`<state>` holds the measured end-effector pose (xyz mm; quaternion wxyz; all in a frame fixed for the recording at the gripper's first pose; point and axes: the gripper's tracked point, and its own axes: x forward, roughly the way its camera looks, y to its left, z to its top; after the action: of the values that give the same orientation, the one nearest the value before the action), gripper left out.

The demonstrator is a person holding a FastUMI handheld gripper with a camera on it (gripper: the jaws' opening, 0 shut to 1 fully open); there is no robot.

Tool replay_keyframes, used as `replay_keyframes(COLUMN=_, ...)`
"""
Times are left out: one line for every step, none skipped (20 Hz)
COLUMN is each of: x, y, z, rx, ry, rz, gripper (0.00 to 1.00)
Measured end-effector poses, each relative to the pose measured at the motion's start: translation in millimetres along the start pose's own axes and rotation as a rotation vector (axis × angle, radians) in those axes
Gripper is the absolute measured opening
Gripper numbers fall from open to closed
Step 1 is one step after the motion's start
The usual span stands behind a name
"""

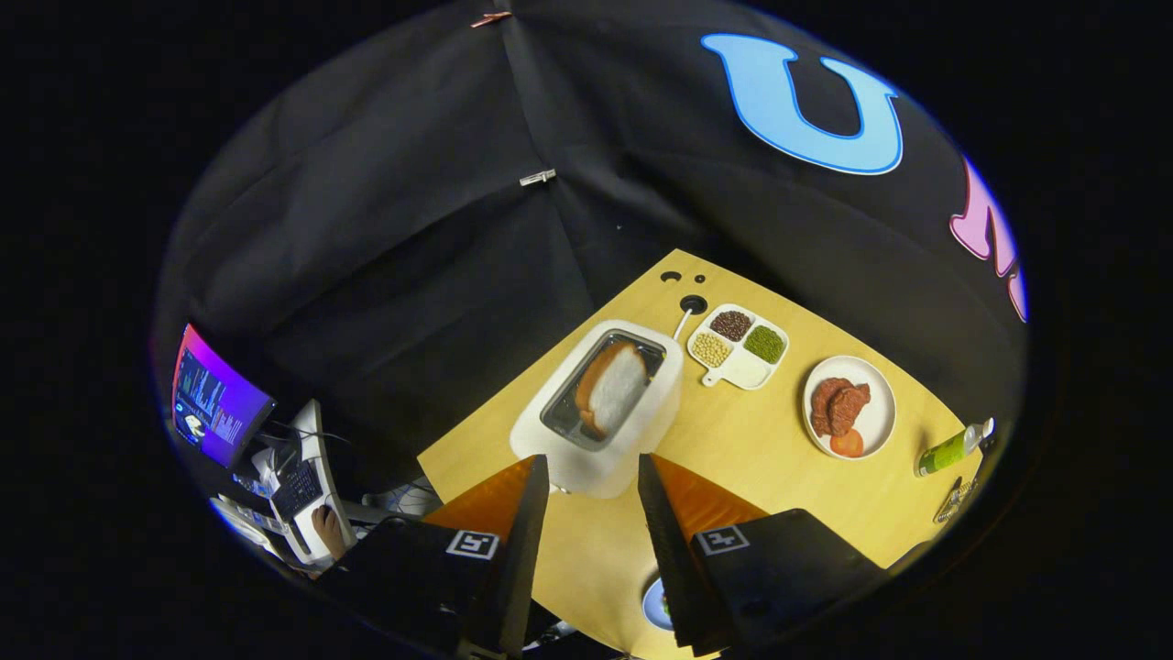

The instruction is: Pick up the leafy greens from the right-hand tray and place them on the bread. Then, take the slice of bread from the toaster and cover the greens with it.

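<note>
The slice of bread (612, 389) sits upright in the slot of the white toaster (600, 412), just ahead of the hand-held gripper (594, 486), whose two dark fingers stand spread apart with nothing between them, only bare yellow counter (761, 440) showing in the gap. The toaster's near end lies right at the fingertips. Beyond the toaster, off to the right, there's a white divided dish (740, 346) with brown, pale and green grains in its compartments. Further right, a round white plate (850, 406) carries reddish-brown meat pieces and a tomato slice. Near the counter's far right edge a green bottle (953, 449) lies on its side. Down by the right finger, a sliver of blue plate (656, 605) peeks out.
</note>
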<state>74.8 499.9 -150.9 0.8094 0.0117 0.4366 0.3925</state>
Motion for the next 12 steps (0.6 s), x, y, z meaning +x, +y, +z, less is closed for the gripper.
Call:
replay_keyframes(x=7.7, y=2.4, z=5.1, rx=0.003, ry=0.003, rz=-0.007, gripper=0.63)
replay_keyframes(x=15.8, y=4.0, z=10.1, rx=0.008, ry=0.007, rz=-0.014, gripper=0.63)
replay_keyframes(x=23.3, y=6.2, z=14.6, rx=0.015, ry=0.010, rz=-0.022, gripper=0.62)
replay_keyframes(x=31.2, y=8.0, z=17.8, rx=0.021, ry=0.016, rz=-0.032, gripper=0.62)
replay_keyframes(x=40.2, y=8.0, z=20.7, rx=0.024, ry=0.022, rz=-0.045, gripper=0.63)
replay_keyframes(x=47.6, y=8.3, z=22.6, rx=0.025, ry=0.029, rz=-0.058, gripper=0.63)
replay_keyframes(x=53.9, y=8.5, z=24.3, rx=0.026, ry=0.038, rz=-0.071, gripper=0.62)
replay_keyframes(x=62.1, y=8.0, z=25.0, rx=0.031, ry=0.050, rz=-0.086, gripper=0.63)
replay_keyframes(x=71.6, y=5.8, z=25.2, rx=0.037, ry=0.062, rz=-0.105, gripper=0.63)
replay_keyframes(x=78.7, y=3.9, z=24.1, rx=0.043, ry=0.075, rz=-0.124, gripper=0.63)
replay_keyframes(x=85.3, y=1.0, z=24.4, rx=0.047, ry=0.089, rz=-0.144, gripper=0.62)
replay_keyframes(x=91.6, y=-2.2, z=23.7, rx=0.053, ry=0.101, rz=-0.167, gripper=0.62)
